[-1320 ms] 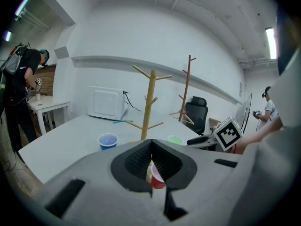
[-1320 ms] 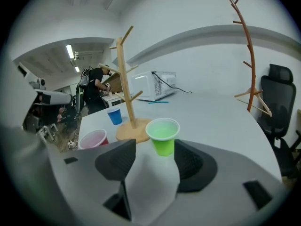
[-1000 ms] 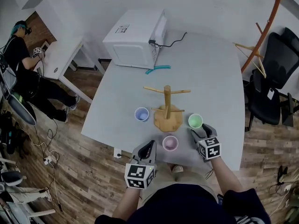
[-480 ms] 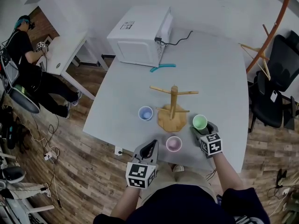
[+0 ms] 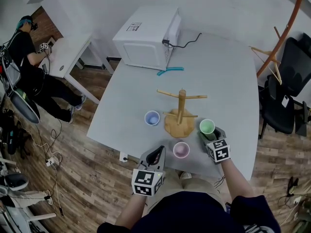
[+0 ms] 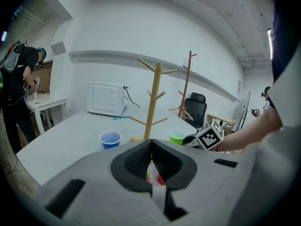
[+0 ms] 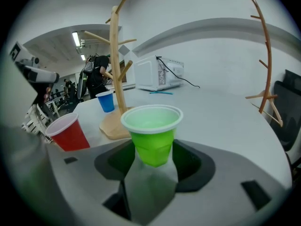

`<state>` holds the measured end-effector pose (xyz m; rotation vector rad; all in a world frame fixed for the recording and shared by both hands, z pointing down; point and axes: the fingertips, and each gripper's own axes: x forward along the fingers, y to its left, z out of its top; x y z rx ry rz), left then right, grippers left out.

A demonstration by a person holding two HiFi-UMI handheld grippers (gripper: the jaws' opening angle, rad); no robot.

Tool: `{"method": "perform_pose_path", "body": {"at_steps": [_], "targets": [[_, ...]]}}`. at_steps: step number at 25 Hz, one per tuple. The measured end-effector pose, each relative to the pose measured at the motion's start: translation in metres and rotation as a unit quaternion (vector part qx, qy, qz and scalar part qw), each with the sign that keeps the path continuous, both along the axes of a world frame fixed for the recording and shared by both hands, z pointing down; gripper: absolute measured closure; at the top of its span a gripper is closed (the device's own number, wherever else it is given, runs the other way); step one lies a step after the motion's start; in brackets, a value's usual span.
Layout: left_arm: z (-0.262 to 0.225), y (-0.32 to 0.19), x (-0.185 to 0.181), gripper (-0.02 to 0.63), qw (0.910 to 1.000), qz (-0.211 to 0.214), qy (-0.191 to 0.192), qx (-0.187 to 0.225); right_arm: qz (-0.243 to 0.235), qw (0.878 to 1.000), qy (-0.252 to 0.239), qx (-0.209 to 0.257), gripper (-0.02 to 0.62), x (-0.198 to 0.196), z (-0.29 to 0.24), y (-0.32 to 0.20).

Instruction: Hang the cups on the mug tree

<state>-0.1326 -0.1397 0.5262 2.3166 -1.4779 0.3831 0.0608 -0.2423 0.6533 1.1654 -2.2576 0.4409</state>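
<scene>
The wooden mug tree [image 5: 181, 106] stands mid-table with bare pegs. Around its base are a blue cup [image 5: 152, 118], a red cup [image 5: 181, 150] and a green cup [image 5: 207, 126], all upright. My right gripper [image 5: 210, 136] is open; its jaws have just been opening, and the green cup [image 7: 153, 131] stands between them with a gap at each pad. The red cup [image 7: 69, 133] and blue cup [image 7: 106, 100] are to its left. My left gripper [image 5: 156, 155] is shut on nothing, near the table's front edge, just left of the red cup; the tree [image 6: 153, 102] rises beyond it.
A white microwave [image 5: 146, 38] sits at the table's far left with a teal object [image 5: 170, 70] in front of it. A black chair [image 5: 286, 81] and a wooden coat stand [image 5: 279, 28] are to the right. A person [image 5: 22, 47] sits at a side desk, far left.
The head view has shifted a little. The right gripper sits slightly closer round the green cup. The left gripper and the cups stand as before.
</scene>
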Motion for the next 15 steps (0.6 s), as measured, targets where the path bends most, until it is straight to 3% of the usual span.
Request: {"method": "perform_pose_path", "body": {"at_steps": [9,15], "targets": [[-0.003,0.000,0.007,0.588,1.0000,0.003,0.003,0.009,-0.012,1.000,0.014,0.023,0.336,-0.003,-0.021,-0.002],[-0.007,0.000,0.012,0.588,0.9998,0.000,0.007,0.017,-0.023,0.998,0.048,0.043,0.337,0.000,-0.037,-0.008]]}}
